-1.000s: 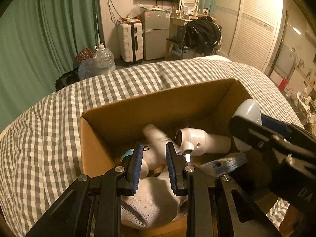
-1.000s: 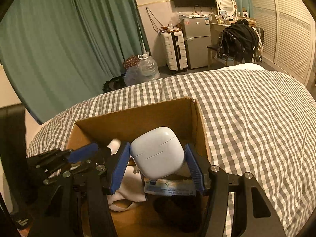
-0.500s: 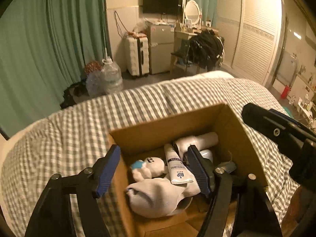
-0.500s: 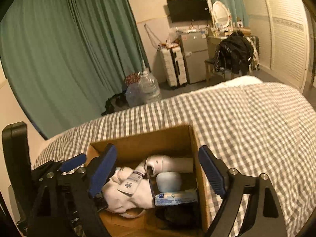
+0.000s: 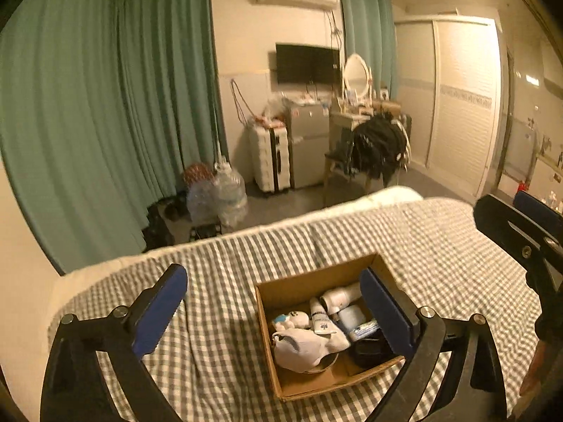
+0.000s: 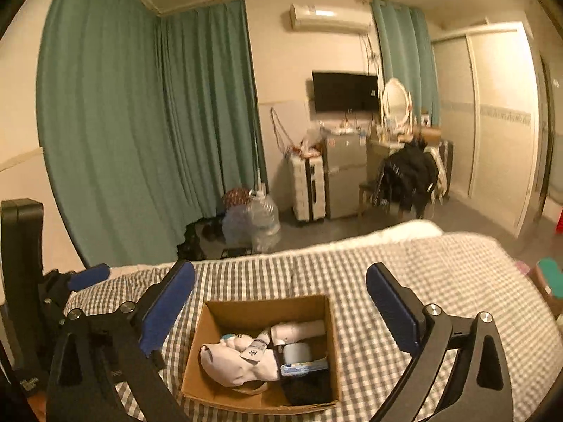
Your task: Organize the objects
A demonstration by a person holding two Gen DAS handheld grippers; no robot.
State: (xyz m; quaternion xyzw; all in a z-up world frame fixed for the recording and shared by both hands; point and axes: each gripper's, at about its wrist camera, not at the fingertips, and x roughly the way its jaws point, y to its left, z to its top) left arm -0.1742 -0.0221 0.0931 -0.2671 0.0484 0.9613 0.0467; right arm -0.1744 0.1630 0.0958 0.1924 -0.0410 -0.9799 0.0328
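An open cardboard box (image 5: 302,286) (image 6: 264,311) sits on the checked bed cover. Inside lie a white cloth bundle (image 5: 302,348) (image 6: 232,362), a white tube (image 5: 322,320) (image 6: 255,346), a white cylinder-shaped device (image 5: 341,297) (image 6: 299,330), a white earbud case (image 5: 352,316) (image 6: 297,351), a small plush (image 5: 292,320) and a flat packet (image 6: 304,367). My left gripper (image 5: 274,307) hangs above and behind the box, its jaws opening wide with nothing between them. My right gripper (image 6: 279,306) is likewise raised, its jaws opening and empty.
The grey-and-white checked bed (image 5: 440,246) spreads around the box. Beyond its far edge are green curtains (image 5: 105,123), water jugs (image 5: 225,193), a white suitcase (image 5: 269,158), a small fridge (image 5: 308,147), a chair draped in black clothes (image 5: 376,147) and wardrobe doors (image 5: 461,105).
The right gripper let go of the white earbud case, which now lies in the box. Both grippers spread their jaws wide and rose up and back from the box.
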